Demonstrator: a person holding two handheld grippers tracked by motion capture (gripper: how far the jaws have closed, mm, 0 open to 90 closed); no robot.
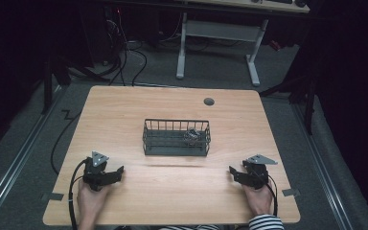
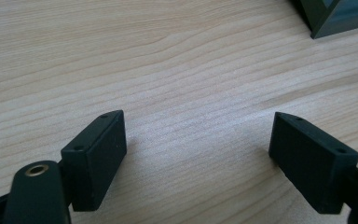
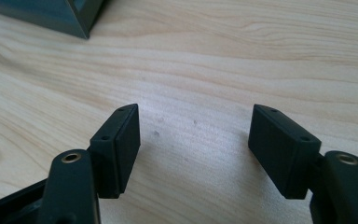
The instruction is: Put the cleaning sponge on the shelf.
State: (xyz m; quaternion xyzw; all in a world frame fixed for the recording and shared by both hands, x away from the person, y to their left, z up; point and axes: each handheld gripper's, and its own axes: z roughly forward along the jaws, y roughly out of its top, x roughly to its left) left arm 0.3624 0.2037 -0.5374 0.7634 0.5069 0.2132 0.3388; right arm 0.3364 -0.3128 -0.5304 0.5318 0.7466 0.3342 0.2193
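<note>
A dark wire basket (image 1: 176,137) stands at the middle of the wooden table (image 1: 124,110), with a small tangled metal object (image 1: 191,135) inside its right end. My left gripper (image 1: 120,171) rests low on the table at the front left, open, with bare wood between its pads (image 2: 95,156). At the front right my right gripper (image 1: 232,171) lies just above the table, also open with nothing between its fingers (image 3: 117,144). A corner of the basket (image 2: 328,16) appears top right in the left gripper view, and the basket's base (image 3: 46,14) top left in the right gripper view.
A round grey cable hole (image 1: 209,101) sits near the table's far edge. Behind the table stands a white desk frame (image 1: 218,45) on grey carpet, with cables (image 1: 124,57) trailing on the floor at the left. Bare wood lies between the grippers and the basket.
</note>
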